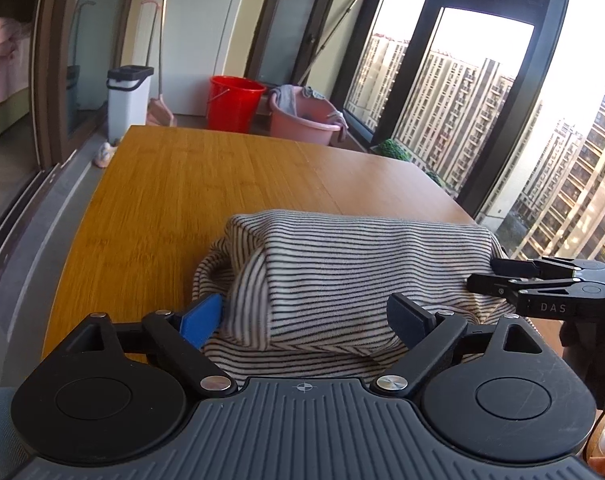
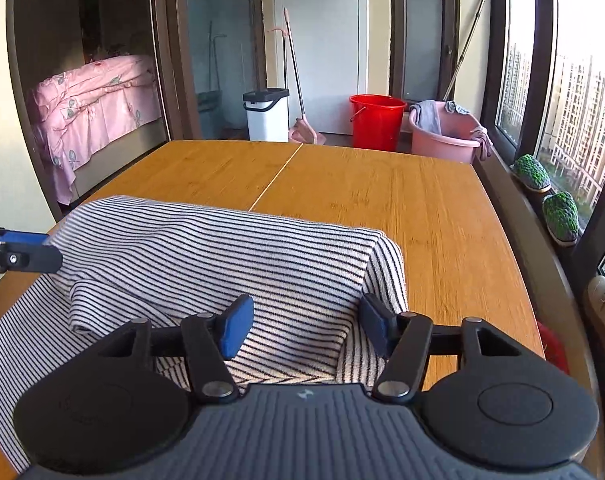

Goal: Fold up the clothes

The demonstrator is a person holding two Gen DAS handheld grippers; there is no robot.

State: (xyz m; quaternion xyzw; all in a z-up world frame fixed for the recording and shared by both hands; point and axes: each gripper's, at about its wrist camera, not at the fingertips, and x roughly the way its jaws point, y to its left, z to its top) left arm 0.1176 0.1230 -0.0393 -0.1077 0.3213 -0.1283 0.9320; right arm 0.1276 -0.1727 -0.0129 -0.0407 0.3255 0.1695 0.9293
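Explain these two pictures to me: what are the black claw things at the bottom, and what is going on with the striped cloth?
There is no robot here. A person carries two tools, each a hand-held gripper with two fingers and a wide-angle camera that looks forward along them. One picture comes from the left hand-held gripper, the other from the right hand-held gripper; each also shows the other's tip at its edge. A partly folded black-and-white striped garment lies on the orange-brown wooden table. Both pairs of blue-padded fingers stand apart with the cloth between them, and neither seems to pinch it, so nothing looks held. The job is folding clothes.
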